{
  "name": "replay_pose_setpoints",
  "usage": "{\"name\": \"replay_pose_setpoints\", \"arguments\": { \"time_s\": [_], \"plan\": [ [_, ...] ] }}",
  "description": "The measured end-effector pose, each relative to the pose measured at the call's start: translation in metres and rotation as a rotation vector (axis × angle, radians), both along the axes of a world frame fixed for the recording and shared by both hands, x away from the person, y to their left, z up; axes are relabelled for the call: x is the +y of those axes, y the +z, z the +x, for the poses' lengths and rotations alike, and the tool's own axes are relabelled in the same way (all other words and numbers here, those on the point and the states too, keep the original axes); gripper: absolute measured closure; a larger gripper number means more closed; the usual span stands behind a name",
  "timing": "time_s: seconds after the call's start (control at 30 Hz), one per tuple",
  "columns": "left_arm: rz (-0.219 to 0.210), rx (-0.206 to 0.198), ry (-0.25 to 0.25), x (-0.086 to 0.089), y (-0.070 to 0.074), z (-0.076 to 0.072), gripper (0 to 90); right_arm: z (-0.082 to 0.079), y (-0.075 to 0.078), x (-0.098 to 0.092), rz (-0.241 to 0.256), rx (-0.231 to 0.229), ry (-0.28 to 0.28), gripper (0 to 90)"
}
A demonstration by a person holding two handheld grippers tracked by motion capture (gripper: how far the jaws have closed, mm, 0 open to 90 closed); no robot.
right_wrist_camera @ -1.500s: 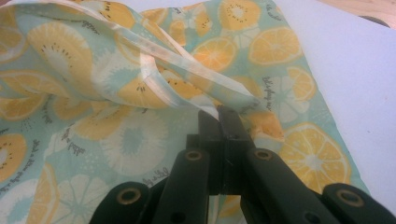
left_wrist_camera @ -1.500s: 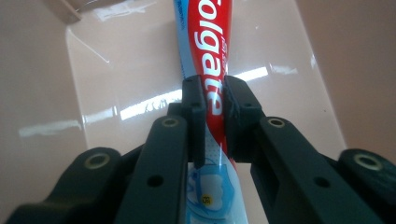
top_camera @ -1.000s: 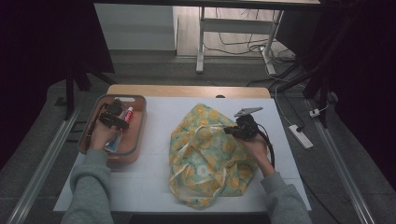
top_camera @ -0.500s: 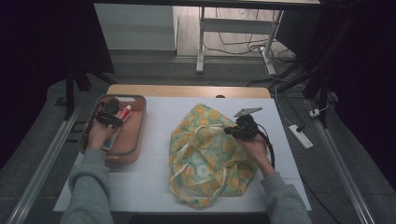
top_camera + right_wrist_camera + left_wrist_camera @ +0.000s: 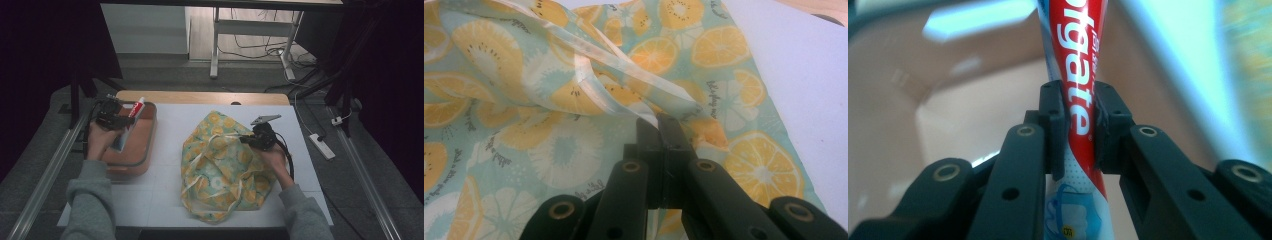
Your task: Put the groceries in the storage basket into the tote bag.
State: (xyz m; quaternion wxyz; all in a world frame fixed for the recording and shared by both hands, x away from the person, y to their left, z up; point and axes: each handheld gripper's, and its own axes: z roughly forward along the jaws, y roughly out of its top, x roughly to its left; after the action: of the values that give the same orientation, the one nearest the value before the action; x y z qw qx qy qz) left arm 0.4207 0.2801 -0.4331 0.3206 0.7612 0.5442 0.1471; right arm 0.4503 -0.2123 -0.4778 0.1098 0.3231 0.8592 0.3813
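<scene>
My left gripper (image 5: 116,120) pinches a glossy red-and-white tube (image 5: 1074,75) over the brown, round-cornered tray (image 5: 142,150) at the worktop's (image 5: 170,120) left. My right gripper (image 5: 658,125) has its fingers pressed together on a fold of the thin, crumpled fruit-print bag (image 5: 220,165), which lies mid-worktop. Nothing stands between tube and bag.

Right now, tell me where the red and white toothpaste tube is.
The red and white toothpaste tube is at the table's left in the high view, clamped in the left tool above the brown plastic tray, its end pointing away from the person.
</scene>
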Motion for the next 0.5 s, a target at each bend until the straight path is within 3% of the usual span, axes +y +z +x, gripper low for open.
{"name": "replay_pose_setpoints", "arguments": {
  "time_s": [0.1,0.27,0.5],
  "plan": [
    [-0.086,-0.061,-0.098,-0.014,0.019,-0.012,76.4,0.000,0.000,0.001,0.001,-0.002,0.001,89.1],
    [-0.244,-0.098,-0.296,-0.040,0.037,-0.024,76.5,0.000,0.001,0.001,0.005,-0.003,0.002,89.2],
    [-0.262,-0.109,-0.489,-0.097,0.043,-0.033,76.6,0.001,0.001,0.004,0.005,-0.007,0.010,89.2]
  ]
}}
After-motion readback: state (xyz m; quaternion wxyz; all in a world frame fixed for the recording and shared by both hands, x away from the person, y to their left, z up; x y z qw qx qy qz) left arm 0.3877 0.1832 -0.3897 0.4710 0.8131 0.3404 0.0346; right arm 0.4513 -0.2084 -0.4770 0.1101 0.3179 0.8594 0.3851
